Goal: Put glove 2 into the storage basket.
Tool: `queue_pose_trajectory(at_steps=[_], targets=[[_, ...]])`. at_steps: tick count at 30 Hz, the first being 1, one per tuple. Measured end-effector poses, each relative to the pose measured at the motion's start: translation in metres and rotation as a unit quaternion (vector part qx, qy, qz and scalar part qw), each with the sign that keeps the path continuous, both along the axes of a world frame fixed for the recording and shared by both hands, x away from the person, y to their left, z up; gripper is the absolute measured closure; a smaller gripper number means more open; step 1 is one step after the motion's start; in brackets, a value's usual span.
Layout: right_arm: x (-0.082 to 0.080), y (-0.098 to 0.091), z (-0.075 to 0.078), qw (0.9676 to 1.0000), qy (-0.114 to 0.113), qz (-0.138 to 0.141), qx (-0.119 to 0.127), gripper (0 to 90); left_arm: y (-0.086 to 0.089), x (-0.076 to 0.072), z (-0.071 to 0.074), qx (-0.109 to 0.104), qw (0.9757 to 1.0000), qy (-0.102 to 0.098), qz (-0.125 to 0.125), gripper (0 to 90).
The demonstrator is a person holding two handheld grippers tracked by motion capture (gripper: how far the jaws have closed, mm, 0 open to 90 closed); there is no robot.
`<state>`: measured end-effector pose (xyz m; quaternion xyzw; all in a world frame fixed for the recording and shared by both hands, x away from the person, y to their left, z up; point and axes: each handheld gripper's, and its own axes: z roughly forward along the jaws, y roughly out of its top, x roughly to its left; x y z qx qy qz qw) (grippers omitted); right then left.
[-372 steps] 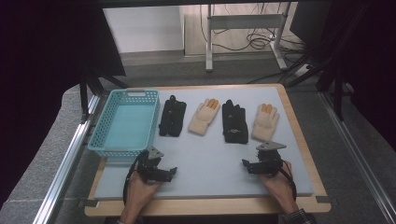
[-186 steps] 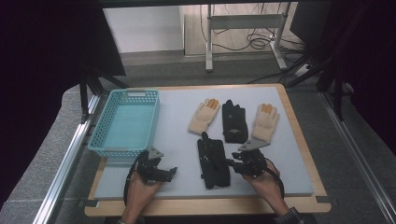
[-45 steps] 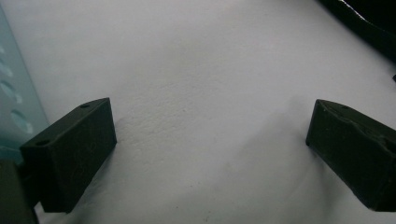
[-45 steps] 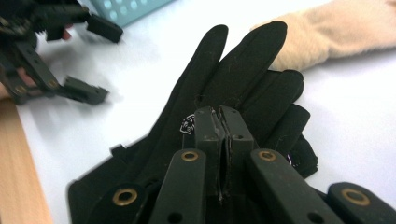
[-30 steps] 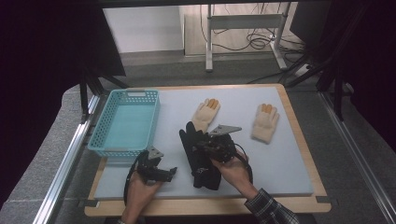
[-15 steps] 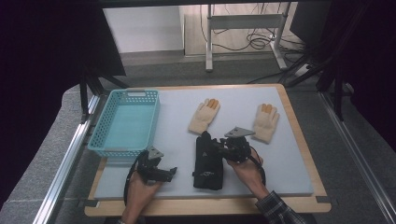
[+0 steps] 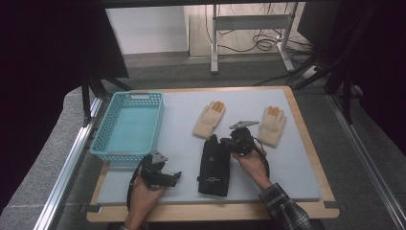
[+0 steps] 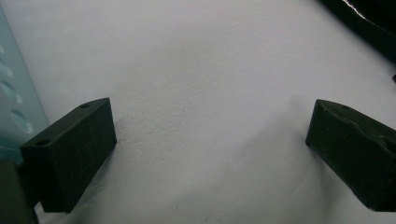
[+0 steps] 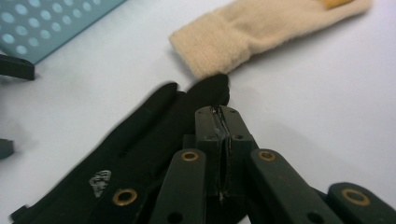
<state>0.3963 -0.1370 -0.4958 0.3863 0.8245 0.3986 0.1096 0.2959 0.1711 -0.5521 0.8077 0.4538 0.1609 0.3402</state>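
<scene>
Black gloves [image 7: 214, 165] lie fingertips away

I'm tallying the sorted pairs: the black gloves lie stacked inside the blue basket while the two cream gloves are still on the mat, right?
Not quite. The black gloves lie stacked on the grey mat, in front of the person and beside the blue basket, not inside it; the high view shows the basket holding nothing. The two cream gloves are indeed on the mat.

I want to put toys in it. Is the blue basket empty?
Empty. The high view shows the basket's bare blue floor; every glove lies outside on the mat.
</scene>
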Motion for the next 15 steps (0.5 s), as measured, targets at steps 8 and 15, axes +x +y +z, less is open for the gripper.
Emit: queue_pose_trajectory(at_steps=[8, 15], targets=[[0.003, -0.008, -0.006, 0.9999, -0.010, 0.009, 0.004, 64.0, 0.000, 0.000, 0.000, 0.000, 1.0000, 0.000, 0.000, 1.8], [-0.029, -0.043, 0.000, 0.9984, -0.027, 0.047, -0.013, 53.7, 0.000, 0.000, 0.000, 0.000, 1.0000, 0.000, 0.000, 1.8]])
